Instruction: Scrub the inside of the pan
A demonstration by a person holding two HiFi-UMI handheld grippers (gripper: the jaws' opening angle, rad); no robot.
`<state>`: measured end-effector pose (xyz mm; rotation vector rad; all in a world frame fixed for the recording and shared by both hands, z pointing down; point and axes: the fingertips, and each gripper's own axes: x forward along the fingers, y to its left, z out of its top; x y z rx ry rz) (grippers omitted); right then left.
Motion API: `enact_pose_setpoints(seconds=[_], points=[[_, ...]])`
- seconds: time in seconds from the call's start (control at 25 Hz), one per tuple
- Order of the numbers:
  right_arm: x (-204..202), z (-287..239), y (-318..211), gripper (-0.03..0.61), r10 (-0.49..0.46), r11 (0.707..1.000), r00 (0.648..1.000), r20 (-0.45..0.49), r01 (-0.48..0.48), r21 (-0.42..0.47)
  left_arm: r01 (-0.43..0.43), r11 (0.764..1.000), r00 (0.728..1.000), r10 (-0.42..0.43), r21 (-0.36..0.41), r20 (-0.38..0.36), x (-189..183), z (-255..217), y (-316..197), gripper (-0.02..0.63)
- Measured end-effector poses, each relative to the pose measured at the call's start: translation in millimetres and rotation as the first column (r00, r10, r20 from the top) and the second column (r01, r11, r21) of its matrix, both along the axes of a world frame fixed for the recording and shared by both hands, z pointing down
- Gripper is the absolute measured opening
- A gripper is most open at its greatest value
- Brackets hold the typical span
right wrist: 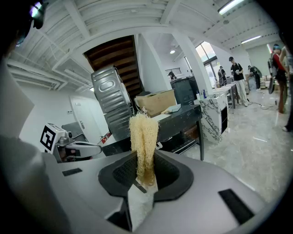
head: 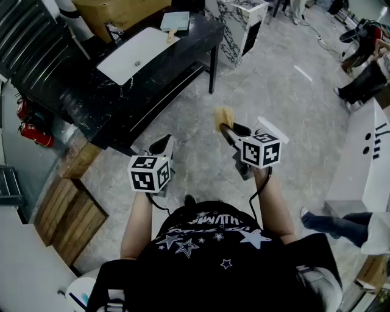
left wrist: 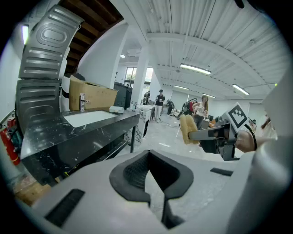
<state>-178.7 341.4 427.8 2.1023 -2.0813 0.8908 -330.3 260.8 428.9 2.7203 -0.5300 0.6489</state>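
I stand on a grey tiled floor with both grippers held out at waist height. My right gripper (head: 230, 129) (right wrist: 145, 160) is shut on a yellow loofah scrubber (head: 223, 116) (right wrist: 143, 137) that sticks out past the jaws. The left gripper view shows that scrubber (left wrist: 187, 129) off to the right. My left gripper (head: 163, 145) (left wrist: 150, 157) is shut with nothing in it. Ahead on the left stands a black marble counter (head: 183, 42) with a white sink (head: 137, 53). A pale blue flat thing with a wooden handle (head: 175, 22) lies at the counter's far end. I cannot make out a pan for certain.
A cardboard box (head: 116, 11) and a faucet (head: 111, 30) stand behind the sink. Red fire extinguishers (head: 33, 134) and wooden pallets (head: 70, 213) lie at the left. A marble pedestal (head: 244, 21) is ahead, a white counter (head: 365, 158) and a person's legs (head: 335, 222) at the right.
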Motion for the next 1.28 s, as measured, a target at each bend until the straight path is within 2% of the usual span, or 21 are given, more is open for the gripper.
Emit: enact_pose_setpoints(seconds=[0.48,0.68,1.0,1.28], points=[[-9,11,-8,0.083,0.020,0.999,1.000,0.001,-0.020,-0.029,-0.024,1.000,1.000,0.024,-0.013,-0.008,1,5,-16,0.008],[-15,16,-16,0.083,0.028,0.999,1.000,-0.002,-0.028,-0.040,-0.030,0.999,0.999,0.030,-0.032,0.010,-12,16,-17,0.008],[-25,15,-45,0.084,0.056,0.998,0.998,0.007,-0.056,-0.002,-0.028,0.999,1.000,0.028,-0.046,0.014,-37,26,-41,0.008],[-11,28,-42,0.086,0.099,0.995,0.995,0.022,-0.098,-0.034,-0.016,0.998,1.000,0.018,-0.066,0.020,-35,36,-59,0.008]])
